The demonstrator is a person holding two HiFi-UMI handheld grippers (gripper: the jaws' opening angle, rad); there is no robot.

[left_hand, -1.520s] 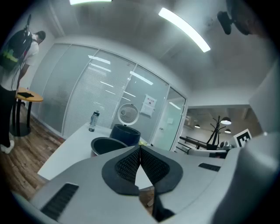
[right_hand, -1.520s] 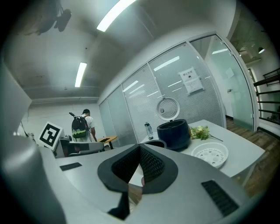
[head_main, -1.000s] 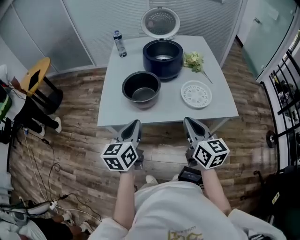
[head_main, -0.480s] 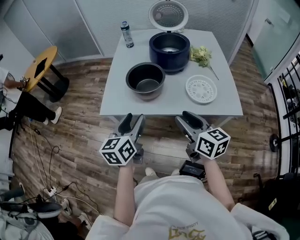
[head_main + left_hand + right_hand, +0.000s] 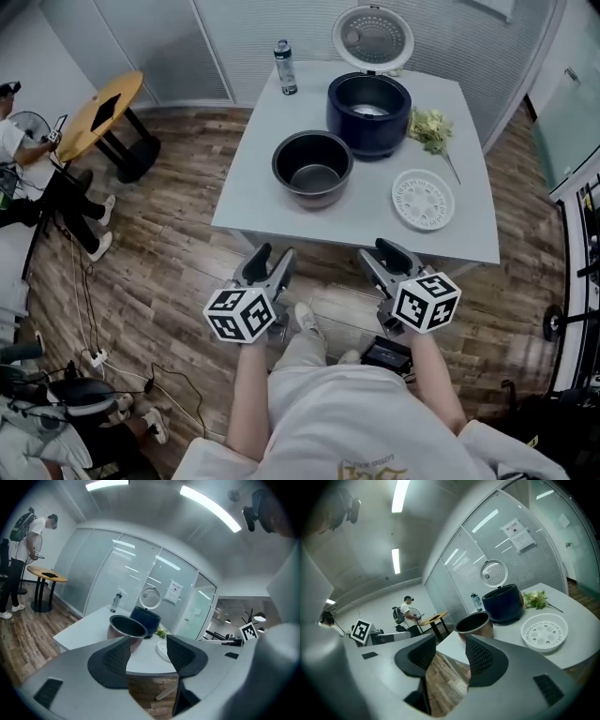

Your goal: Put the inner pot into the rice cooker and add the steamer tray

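At 10 o'clock in the head view a round side table [image 5: 108,98] stands on the wood floor, well apart from the white table [image 5: 267,187], with open floor between them. The left gripper [image 5: 272,258] hangs just short of the white table's near edge, at 7 o'clock from the inner pot [image 5: 313,167]; its jaws have just been opening and stand spread with nothing between them. A water bottle [image 5: 283,53] stands upright by the far left corner, at 11 o'clock from the pot. The pot sits left of centre, bare tabletop on its left and near sides. The rice cooker [image 5: 368,114], lid [image 5: 373,37] raised, stands close by at 1 o'clock from it, against the far edge. The right gripper [image 5: 375,253], at 5 o'clock from the pot and off the near edge, has also just been opening, spread and empty. The steamer tray [image 5: 423,199] lies flat at 4 o'clock from the pot, clear of both edges, with greens [image 5: 433,127] at its 12 o'clock
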